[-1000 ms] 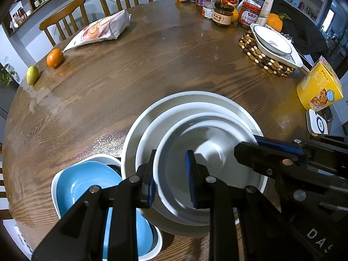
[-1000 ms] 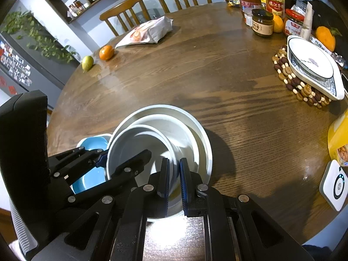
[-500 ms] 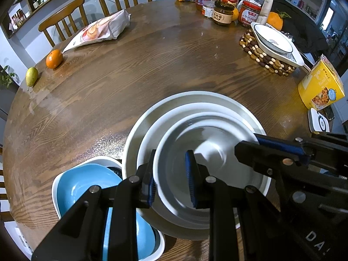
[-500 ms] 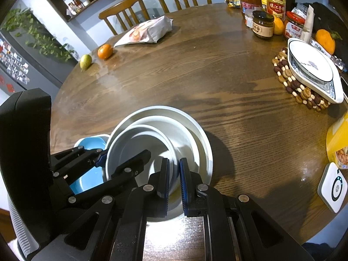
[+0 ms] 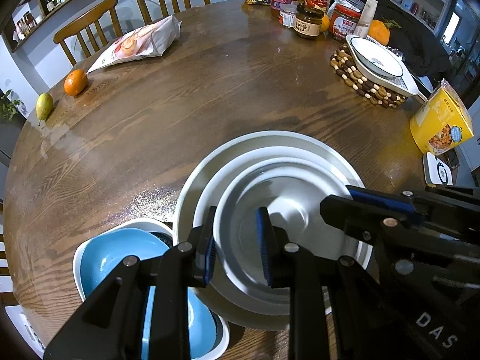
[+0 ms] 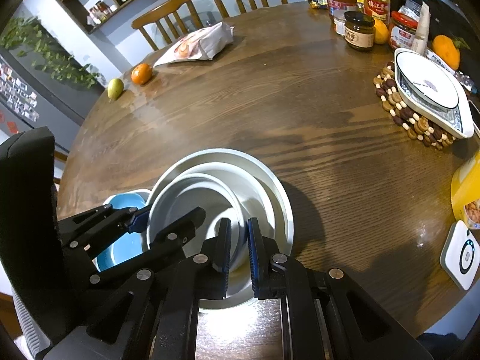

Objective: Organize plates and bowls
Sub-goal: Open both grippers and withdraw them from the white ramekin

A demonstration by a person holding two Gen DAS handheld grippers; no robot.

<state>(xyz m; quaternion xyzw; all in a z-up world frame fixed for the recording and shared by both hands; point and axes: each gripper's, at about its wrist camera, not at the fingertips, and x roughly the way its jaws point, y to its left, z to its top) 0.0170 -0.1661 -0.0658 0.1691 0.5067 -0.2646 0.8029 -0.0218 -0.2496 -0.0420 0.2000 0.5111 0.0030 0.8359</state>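
the stack of white dishes sits near the table's (image 5: 210, 96) near edge: a wide plate (image 5: 192, 198) at the bottom, a mid-size white dish (image 5: 270, 153) in it, and a smaller white bowl (image 5: 288, 210) on top. just beside it, toward the near left edge, a blue bowl (image 5: 111, 258) rests inside a white bowl (image 5: 78, 258).

both grippers are at the small bowl's rim. the left gripper (image 5: 235, 240) has its fingers narrow, straddling the left rim with one pad outside and one inside; whether the pads truly pinch the rim cannot be told from these views. the right gripper (image 6: 239, 249) has its fingers almost together on the bowl's right rim, and it appears to be clamping it.

the step in hand seems to be settling or lifting the top bowl with two hands. to do it well, both grips should bite the rim at the same depth, on opposite sides, so the bowl stays level. any lift ought to go straight up before travelling sideways, or the bowl may drag the dish beneath it. glazed rims are slippery, so a shallow pinch could let it tilt and clatter. the blue bowl lies close to the left fingers, so they need clearance on that side.
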